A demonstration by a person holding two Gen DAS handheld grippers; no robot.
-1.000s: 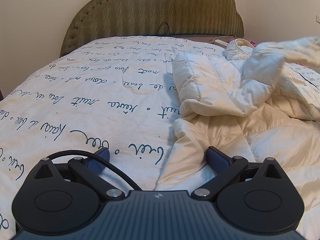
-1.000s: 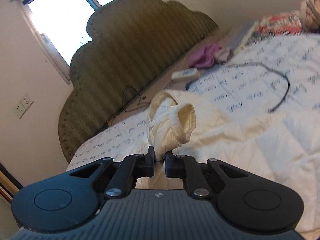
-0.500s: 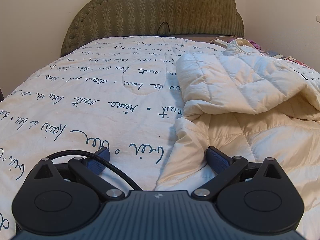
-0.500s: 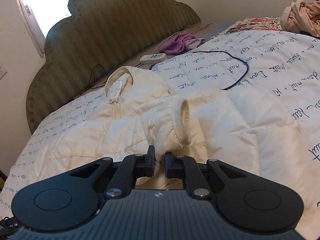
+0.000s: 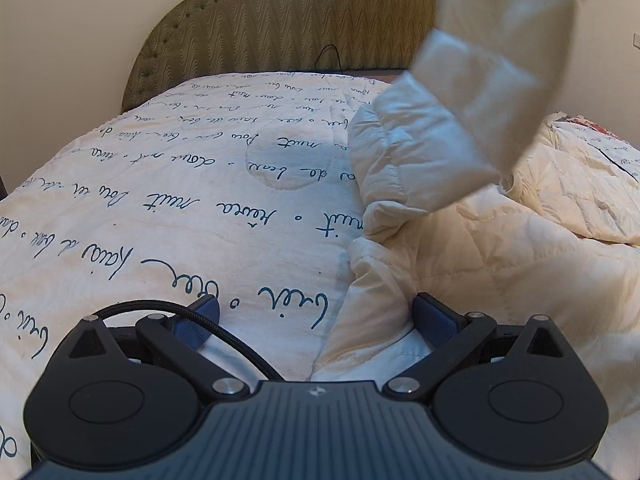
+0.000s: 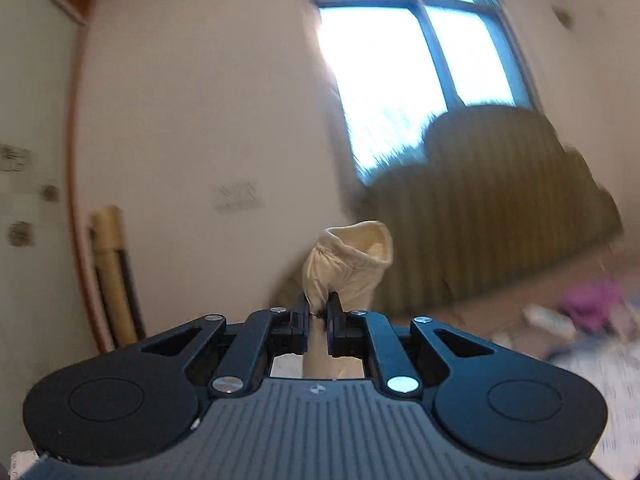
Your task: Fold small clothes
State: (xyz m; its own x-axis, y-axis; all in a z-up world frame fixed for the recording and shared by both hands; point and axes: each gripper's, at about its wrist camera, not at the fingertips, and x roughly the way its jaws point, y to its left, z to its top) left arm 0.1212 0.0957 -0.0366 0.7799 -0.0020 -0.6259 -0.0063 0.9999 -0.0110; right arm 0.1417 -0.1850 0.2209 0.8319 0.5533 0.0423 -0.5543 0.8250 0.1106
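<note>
Gripping the cream jacket's sleeve cuff [image 6: 352, 256] at centre frame, the right gripper [image 6: 318, 312] points toward a window [image 6: 404, 80] at upper right. Low in the left wrist view, the left gripper [image 5: 316, 316] gapes wide over the jacket [image 5: 500, 248] hem on the lettered quilt [image 5: 160, 200]; the sleeve rises at upper right.
</note>
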